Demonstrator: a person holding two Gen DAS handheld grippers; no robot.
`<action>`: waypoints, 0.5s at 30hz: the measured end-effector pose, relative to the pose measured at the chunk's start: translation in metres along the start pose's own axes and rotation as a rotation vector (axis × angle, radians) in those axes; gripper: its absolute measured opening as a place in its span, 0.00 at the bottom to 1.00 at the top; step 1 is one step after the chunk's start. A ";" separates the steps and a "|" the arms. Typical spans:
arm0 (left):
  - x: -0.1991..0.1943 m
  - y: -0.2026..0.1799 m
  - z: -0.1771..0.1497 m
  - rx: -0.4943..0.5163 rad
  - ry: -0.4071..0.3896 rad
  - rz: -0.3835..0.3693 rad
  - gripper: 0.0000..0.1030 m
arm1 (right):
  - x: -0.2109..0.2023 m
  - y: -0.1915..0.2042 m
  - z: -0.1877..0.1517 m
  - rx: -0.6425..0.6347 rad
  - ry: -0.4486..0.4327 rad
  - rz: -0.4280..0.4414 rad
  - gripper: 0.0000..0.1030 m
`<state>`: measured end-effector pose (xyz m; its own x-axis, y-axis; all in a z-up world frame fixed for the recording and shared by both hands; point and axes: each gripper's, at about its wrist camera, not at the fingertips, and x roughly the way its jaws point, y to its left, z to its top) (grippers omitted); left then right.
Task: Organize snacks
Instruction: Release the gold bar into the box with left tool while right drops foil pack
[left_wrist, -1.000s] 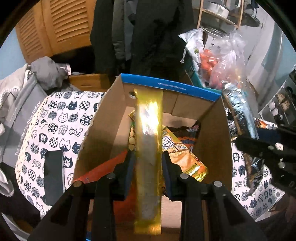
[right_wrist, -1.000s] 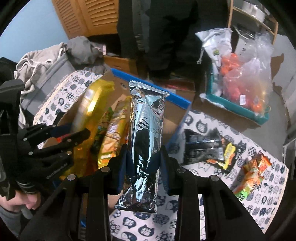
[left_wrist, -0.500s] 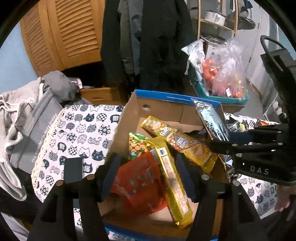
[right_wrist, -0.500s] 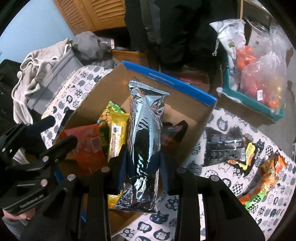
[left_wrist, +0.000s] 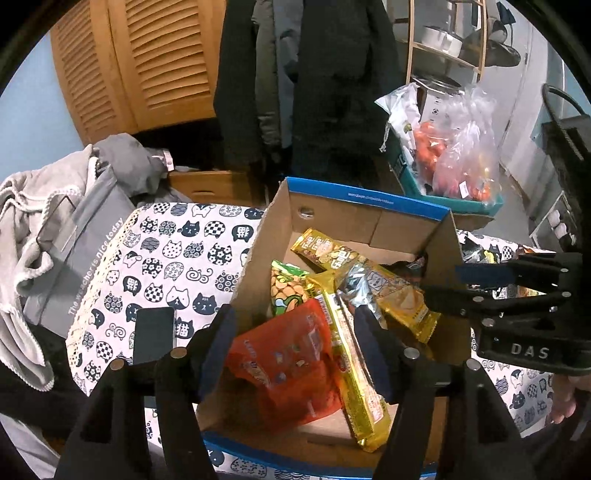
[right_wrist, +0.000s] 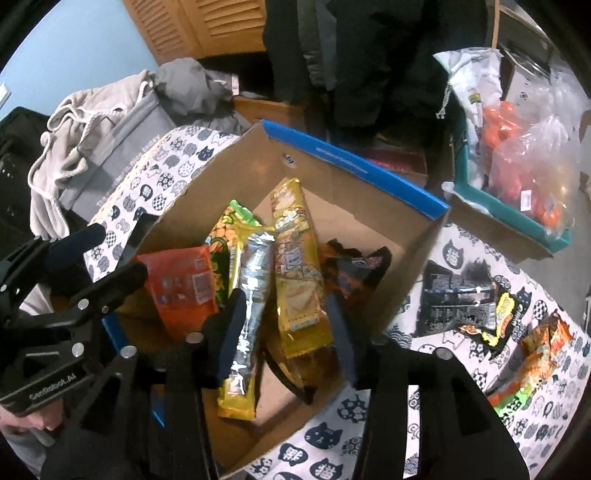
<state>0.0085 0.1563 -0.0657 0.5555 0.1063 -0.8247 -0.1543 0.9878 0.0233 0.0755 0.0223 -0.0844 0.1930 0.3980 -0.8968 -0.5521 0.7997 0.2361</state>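
Observation:
A cardboard box (left_wrist: 266, 251) with a blue rim stands on the cat-print table. In it lie an orange pouch (left_wrist: 291, 362), a long gold packet (left_wrist: 349, 354), a green nut pack (left_wrist: 286, 291), a yellow cracker packet (right_wrist: 295, 266), a dark packet (right_wrist: 354, 273) and a silver packet (right_wrist: 251, 295). My left gripper (left_wrist: 295, 350) hovers over the box's near end, jaws opening, gripping nothing. My right gripper (right_wrist: 286, 332) hangs above the box, jaws opening. The silver packet lies loose beneath it, close to its left finger. A black packet (right_wrist: 458, 295) and an orange-green snack (right_wrist: 535, 362) lie outside the box.
A black phone (left_wrist: 153, 334) lies on the tablecloth left of the box. Grey clothes (left_wrist: 55, 221) pile up at the left. A teal tray (right_wrist: 517, 218) with plastic bags stands behind on the right. Dark coats (left_wrist: 314, 74) hang at the back.
My left gripper let go of the long gold packet, which dropped into the box, then drew back and up. My right gripper just released the silver packet, which now lies in the box.

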 end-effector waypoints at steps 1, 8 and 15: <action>0.000 -0.001 0.000 -0.001 0.002 -0.005 0.67 | -0.002 -0.002 -0.001 0.004 -0.003 -0.004 0.52; 0.000 -0.021 0.003 0.004 0.013 -0.067 0.69 | -0.019 -0.024 -0.015 0.040 -0.014 -0.047 0.67; -0.004 -0.053 0.005 0.080 -0.011 -0.068 0.78 | -0.036 -0.049 -0.032 0.082 -0.027 -0.086 0.70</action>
<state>0.0185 0.1043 -0.0602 0.5715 0.0396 -0.8197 -0.0504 0.9986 0.0131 0.0698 -0.0455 -0.0752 0.2595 0.3376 -0.9048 -0.4645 0.8651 0.1895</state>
